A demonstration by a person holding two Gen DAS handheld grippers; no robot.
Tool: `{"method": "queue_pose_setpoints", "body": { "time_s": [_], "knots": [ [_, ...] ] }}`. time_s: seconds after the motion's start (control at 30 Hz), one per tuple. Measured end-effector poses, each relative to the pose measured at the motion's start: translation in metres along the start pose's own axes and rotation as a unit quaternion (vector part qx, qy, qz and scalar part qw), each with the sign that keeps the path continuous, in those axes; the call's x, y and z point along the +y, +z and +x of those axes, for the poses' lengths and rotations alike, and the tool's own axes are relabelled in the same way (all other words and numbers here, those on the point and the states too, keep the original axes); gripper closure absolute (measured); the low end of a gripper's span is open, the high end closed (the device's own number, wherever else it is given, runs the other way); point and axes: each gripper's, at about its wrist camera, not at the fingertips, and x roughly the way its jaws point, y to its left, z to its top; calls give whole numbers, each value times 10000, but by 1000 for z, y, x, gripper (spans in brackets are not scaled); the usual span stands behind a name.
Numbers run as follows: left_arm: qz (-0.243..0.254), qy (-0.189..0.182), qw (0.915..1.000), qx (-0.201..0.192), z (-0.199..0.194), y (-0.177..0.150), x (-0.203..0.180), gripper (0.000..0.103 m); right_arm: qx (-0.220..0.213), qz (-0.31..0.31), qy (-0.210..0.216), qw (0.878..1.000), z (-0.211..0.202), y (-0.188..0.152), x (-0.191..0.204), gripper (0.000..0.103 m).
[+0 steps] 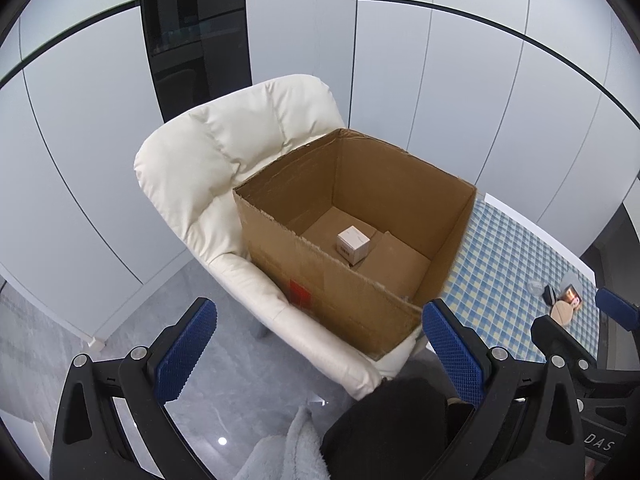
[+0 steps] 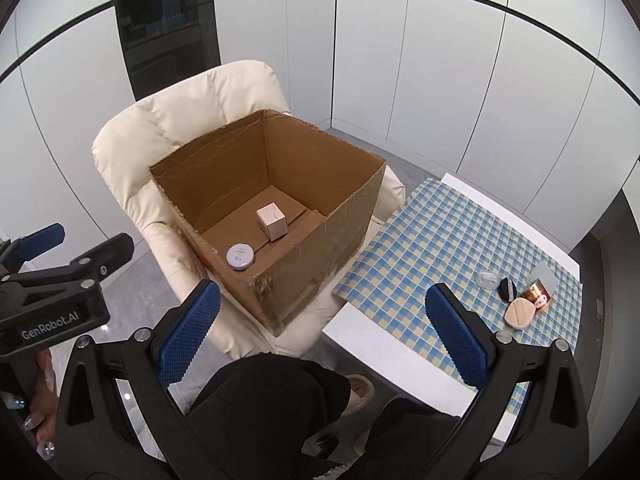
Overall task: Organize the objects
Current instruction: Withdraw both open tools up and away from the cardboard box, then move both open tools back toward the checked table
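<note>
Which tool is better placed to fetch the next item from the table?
Right, probably. The leftover items lie on the table's right side, nearest the open, empty right tool. The left tool, also open, sits further left, facing the box.

- An open cardboard box (image 2: 280,216) sits on a cream padded chair (image 2: 168,128).
- Inside it: a small pale carton (image 2: 272,222) and a round white compact (image 2: 240,256), apart.
- The right gripper (image 2: 320,332) hangs above with fingers spread, empty.
- Beige puff (image 2: 519,310) and small items lie on the checked tablecloth (image 2: 440,248).
</note>
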Motion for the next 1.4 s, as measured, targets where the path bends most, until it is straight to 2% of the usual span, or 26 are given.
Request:
{"method": "queue_pose_setpoints", "body": {
  "time_s": [0.57, 0.77, 1.0, 1.27, 1.4],
  "knots": [
    [466, -85, 9989, 40, -51, -52, -15, 1, 67, 53, -66, 9999, -56, -58, 3, 0],
    [403, -89, 9991, -44, -71, -68, -14, 1, 17, 51, -131, 9999, -73, -68, 4, 0],
    [409, -152, 9990, -93, -79, -67, -15, 1, -82, 35, -229, 9997, -86, -69, 4, 0],
    [569, -49, 9983, -114, -74, -66, -23, 1, 16, 94, -291, 9995, -81, -70, 0, 0],
    [623, -140, 9979, -100, -74, -65, -27, 1, 24, 150, -307, 9994, -81, -73, -4, 0]
  ]
}}
